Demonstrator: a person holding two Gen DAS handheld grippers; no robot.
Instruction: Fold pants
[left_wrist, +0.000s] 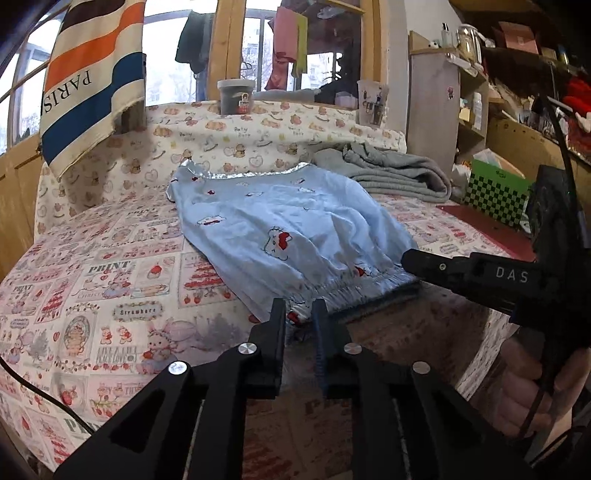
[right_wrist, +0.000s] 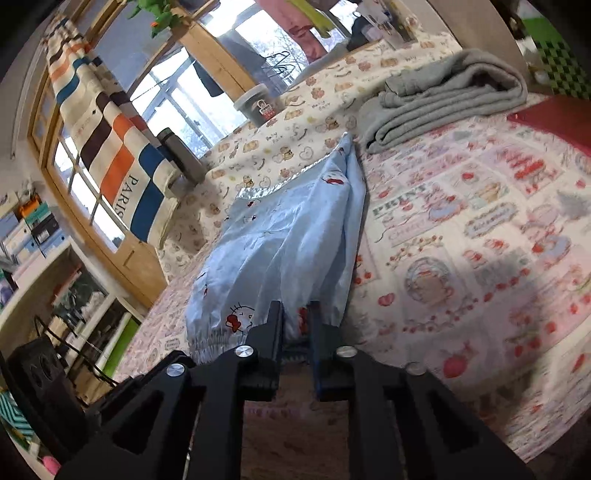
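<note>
- Pinching the elastic waistband of the light blue pants (left_wrist: 280, 221) with my left tongs (left_wrist: 299, 314).
- My right tongs (right_wrist: 295, 317) clamp its other end.
- Grey folded garment (right_wrist: 447, 96) lies beyond.

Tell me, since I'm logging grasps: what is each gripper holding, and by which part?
Both hold the light blue pants by the elastic waistband: the left gripper at one end, the right gripper at the other.

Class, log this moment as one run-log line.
left gripper: on pants waistband | right gripper: on waistband | pants: flat on bed
</note>
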